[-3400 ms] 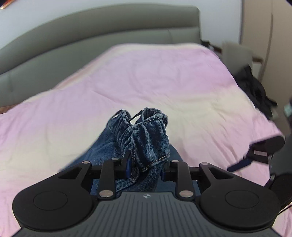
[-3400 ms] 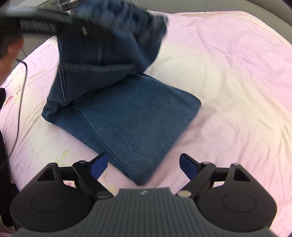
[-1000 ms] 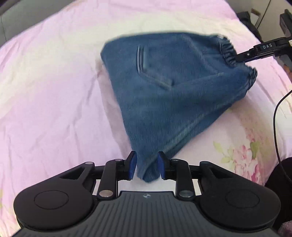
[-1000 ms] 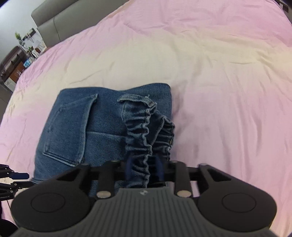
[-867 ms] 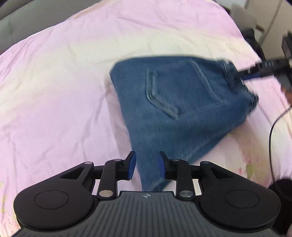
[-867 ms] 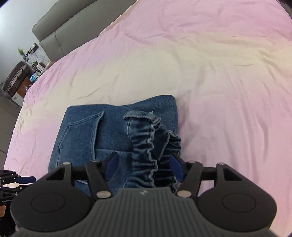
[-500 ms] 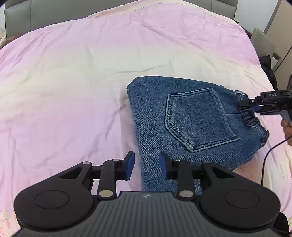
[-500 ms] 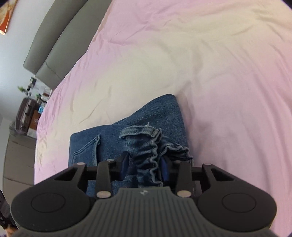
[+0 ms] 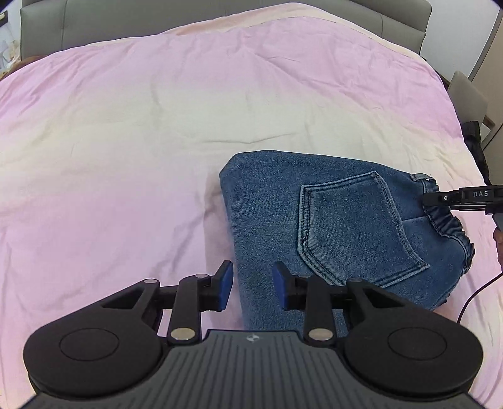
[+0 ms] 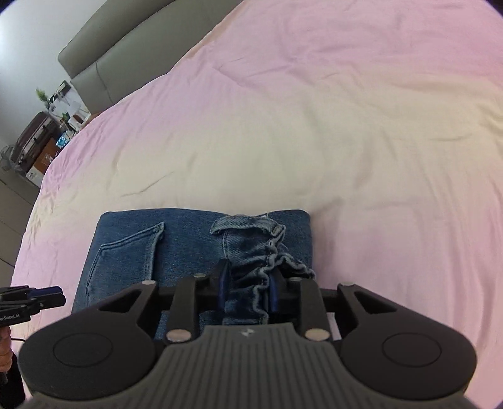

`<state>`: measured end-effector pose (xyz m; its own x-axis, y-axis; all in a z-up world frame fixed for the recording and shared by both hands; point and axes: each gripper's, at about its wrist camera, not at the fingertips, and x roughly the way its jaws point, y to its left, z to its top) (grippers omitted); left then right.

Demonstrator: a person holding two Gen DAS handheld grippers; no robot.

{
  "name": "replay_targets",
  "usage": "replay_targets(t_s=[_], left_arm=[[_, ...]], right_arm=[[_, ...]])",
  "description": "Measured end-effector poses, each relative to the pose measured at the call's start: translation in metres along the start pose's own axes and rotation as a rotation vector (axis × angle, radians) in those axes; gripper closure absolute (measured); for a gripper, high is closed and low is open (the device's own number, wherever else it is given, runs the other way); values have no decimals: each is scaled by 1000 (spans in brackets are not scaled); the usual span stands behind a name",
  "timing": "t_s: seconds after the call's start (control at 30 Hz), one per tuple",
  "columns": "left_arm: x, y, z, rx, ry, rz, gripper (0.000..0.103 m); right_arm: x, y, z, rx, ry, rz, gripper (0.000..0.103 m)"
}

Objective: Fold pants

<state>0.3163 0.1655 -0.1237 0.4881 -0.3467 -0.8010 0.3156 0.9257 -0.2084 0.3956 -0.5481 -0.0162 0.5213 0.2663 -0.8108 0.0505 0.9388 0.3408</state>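
Observation:
The blue jeans [image 9: 345, 220] lie folded into a flat packet on the pink and cream bed cover [image 9: 125, 141], back pocket [image 9: 352, 226] up. My left gripper [image 9: 253, 280] hovers over the packet's left edge. Its pads stand apart and a sliver of cover shows beside the left one, so it is open. My right gripper [image 10: 248, 283] is closing its jaws on the gathered elastic waistband [image 10: 251, 251], which is bunched between the pads. In the left wrist view the right gripper's fingers [image 9: 440, 198] reach in at the waistband [image 9: 452, 226]. The packet's near edge is hidden under both grippers.
A grey headboard [image 9: 220, 19] runs along the far side of the bed. Dark clothing [image 9: 478, 148] lies off the bed's right edge, and a black cable [image 9: 478, 292] trails near a hand [image 9: 498, 239]. A suitcase and clutter [image 10: 34, 138] stand beyond the bed's left corner.
The jeans went from hanging stretched between the grippers to lying flat. The left pads no longer pinch the fold. The right gripper opened, then closed again on the waistband.

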Motion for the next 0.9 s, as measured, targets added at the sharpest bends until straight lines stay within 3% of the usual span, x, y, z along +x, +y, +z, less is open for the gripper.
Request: replay_targets(t_s=[0.07, 0.17, 0.33, 0.5, 0.67, 0.9], left_arm=[[0, -1, 4, 17, -2, 3, 68], [-2, 1, 5, 25, -15, 4, 67], [-17, -14, -10, 82, -54, 22, 67], [-21, -26, -34, 135, -65, 43, 67], [-5, -20, -52, 126, -23, 38, 66], [19, -16, -58, 126, 29, 30, 63]], right_arm=[[-6, 4, 2, -18, -13, 5, 70], [-31, 23, -3, -142, -40, -66, 63], [-78, 62, -38, -327, -141, -121, 63], [-74, 92, -85, -479, -169, -136, 65], [-45, 70, -113, -467, -143, -216, 66], [-12, 40, -128, -417, -119, -222, 70]])
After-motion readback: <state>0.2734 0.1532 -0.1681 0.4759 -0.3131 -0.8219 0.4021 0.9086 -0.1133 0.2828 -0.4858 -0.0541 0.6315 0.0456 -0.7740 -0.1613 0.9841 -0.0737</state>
